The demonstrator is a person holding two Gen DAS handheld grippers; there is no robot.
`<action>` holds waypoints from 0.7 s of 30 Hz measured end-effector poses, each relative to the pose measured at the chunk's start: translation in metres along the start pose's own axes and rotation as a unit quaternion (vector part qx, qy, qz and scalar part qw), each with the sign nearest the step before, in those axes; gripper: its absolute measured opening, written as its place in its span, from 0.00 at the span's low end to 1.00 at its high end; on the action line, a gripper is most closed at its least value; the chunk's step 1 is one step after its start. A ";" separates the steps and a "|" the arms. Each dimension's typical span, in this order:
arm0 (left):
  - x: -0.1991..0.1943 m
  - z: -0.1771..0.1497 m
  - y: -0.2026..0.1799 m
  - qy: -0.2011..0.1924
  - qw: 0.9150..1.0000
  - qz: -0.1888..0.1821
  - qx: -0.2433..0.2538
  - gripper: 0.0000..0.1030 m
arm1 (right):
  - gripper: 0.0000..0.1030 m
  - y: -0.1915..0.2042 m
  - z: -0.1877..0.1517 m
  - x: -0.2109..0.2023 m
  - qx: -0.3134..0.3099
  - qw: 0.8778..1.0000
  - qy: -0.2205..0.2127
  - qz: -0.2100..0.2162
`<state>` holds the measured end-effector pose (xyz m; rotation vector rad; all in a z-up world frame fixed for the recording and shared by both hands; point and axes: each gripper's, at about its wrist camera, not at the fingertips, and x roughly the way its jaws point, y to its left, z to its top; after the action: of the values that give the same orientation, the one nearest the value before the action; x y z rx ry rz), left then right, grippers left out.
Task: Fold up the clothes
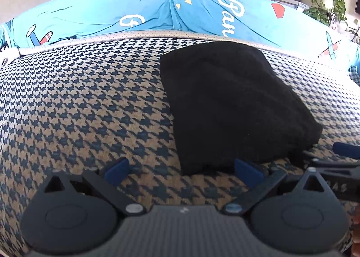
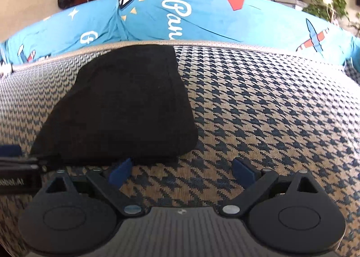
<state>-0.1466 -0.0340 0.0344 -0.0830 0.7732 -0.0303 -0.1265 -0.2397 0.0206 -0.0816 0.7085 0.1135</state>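
Grippers spread and empty: your left gripper (image 1: pixel 183 170) and right gripper (image 2: pixel 183 170) flank the near edge of the folded black garment (image 1: pixel 234 103) lying lengthwise toward the blue backrest (image 1: pixel 139 13) on the houndstooth cushion (image 1: pixel 78 99).

L gripper (image 1: pixel 182 170) open, R gripper (image 2: pixel 183 170) open

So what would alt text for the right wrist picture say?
A folded black garment lies on a houndstooth cushion, just beyond the open right gripper, which holds nothing. A blue printed cover runs behind.
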 end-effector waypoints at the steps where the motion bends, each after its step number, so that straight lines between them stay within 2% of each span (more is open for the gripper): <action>1: -0.003 0.001 0.001 -0.009 1.000 -0.007 -0.002 1.00 | 0.93 -0.001 0.001 -0.001 0.004 1.000 0.000 0.001; 4: -0.007 0.006 0.002 -0.034 0.999 -0.003 -0.007 1.00 | 0.93 -0.008 0.003 -0.008 0.037 0.999 -0.014 0.016; 9: 0.002 0.011 0.011 -0.028 0.999 0.012 -0.035 1.00 | 0.93 -0.011 0.012 -0.015 0.056 0.996 -0.060 0.021; 15: 0.011 0.006 0.015 -0.012 0.999 0.030 -0.028 1.00 | 0.93 -0.006 0.016 0.003 0.067 0.997 -0.039 0.026; 18: 0.011 0.004 0.012 -0.007 0.999 0.037 -0.013 1.00 | 0.94 -0.003 0.010 0.011 0.059 0.998 -0.014 0.035; 21: 0.011 0.001 0.011 -0.004 0.999 0.043 -0.011 1.00 | 0.95 0.001 0.007 0.011 0.037 0.999 -0.007 0.033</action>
<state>-0.1381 -0.0234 0.0266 -0.0711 0.7684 0.0597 -0.1133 -0.2366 0.0188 0.0139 0.7003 0.1495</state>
